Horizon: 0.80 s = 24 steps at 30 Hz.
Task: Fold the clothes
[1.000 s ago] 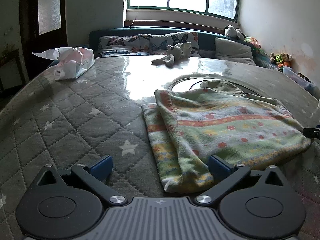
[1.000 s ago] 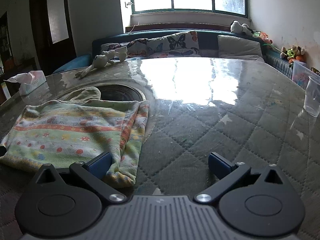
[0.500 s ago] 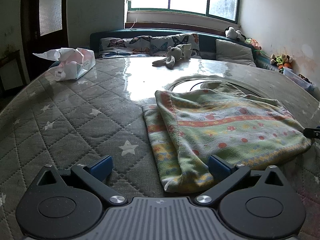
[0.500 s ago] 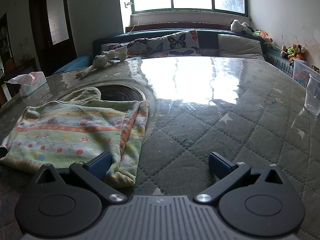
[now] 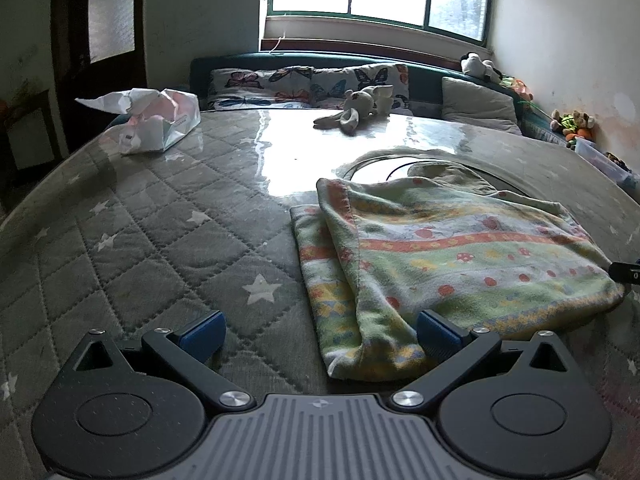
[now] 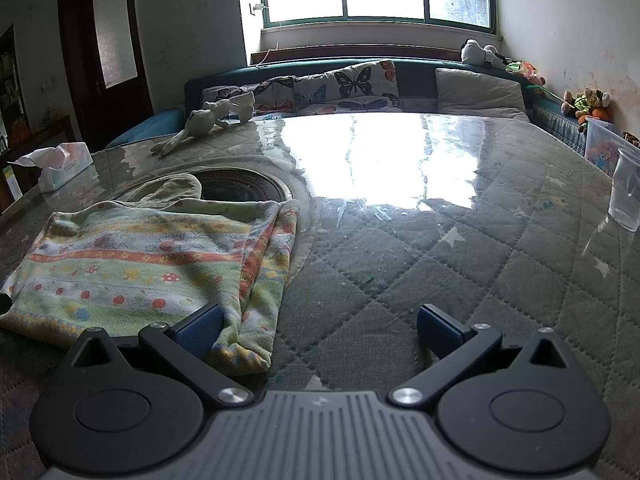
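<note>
Through the left wrist camera, our left gripper (image 5: pixel 318 330) hangs spread wide and empty above the near corner of the pastel striped, mushroom-printed fleece garment (image 5: pixel 452 256), which lies folded double on the grey star-quilted table cover (image 5: pixel 132 248). Compared with half a second ago almost nothing has shifted, so we judge this a pause before the next fold. A dark tip at the right edge is cut off; we cannot identify it. Through the right wrist camera, our right gripper (image 6: pixel 318 328) is likewise spread and empty, its left finger overlapping the garment's hem. The layers underneath are hidden, and the clear plastic cup (image 6: pixel 625 192) is partly cropped.
</note>
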Motion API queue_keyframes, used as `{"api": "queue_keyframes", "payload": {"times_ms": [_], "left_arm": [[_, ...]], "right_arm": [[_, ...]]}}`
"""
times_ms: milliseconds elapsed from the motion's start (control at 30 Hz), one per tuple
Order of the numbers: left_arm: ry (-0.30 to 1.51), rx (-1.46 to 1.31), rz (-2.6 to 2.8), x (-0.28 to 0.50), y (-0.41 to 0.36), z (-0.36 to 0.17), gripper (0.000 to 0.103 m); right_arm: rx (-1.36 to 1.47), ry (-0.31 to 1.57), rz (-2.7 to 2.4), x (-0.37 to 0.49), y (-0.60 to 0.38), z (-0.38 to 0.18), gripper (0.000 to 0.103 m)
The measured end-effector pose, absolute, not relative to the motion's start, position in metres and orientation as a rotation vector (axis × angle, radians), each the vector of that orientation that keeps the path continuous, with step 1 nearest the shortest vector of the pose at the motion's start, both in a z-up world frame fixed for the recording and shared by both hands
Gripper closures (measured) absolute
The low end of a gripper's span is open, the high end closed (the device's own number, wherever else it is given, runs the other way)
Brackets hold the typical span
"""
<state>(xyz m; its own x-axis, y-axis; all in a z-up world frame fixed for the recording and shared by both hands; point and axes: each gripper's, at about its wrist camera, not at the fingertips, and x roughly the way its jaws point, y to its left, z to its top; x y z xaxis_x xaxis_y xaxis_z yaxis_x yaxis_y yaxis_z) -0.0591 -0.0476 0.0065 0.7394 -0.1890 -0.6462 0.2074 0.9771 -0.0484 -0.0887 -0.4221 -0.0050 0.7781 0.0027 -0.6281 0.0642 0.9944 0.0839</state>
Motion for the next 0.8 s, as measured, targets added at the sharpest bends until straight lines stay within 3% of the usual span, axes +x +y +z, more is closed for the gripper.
{"api": "queue_keyframes", "payload": {"times_ms": [800], "left_arm": [[0.709,0.025,-0.268,-0.083,-0.070,0.026,0.000]], "right_arm": [[0.111,0.674,-0.036,-0.090,-0.422,-0.005,0.000]]}}
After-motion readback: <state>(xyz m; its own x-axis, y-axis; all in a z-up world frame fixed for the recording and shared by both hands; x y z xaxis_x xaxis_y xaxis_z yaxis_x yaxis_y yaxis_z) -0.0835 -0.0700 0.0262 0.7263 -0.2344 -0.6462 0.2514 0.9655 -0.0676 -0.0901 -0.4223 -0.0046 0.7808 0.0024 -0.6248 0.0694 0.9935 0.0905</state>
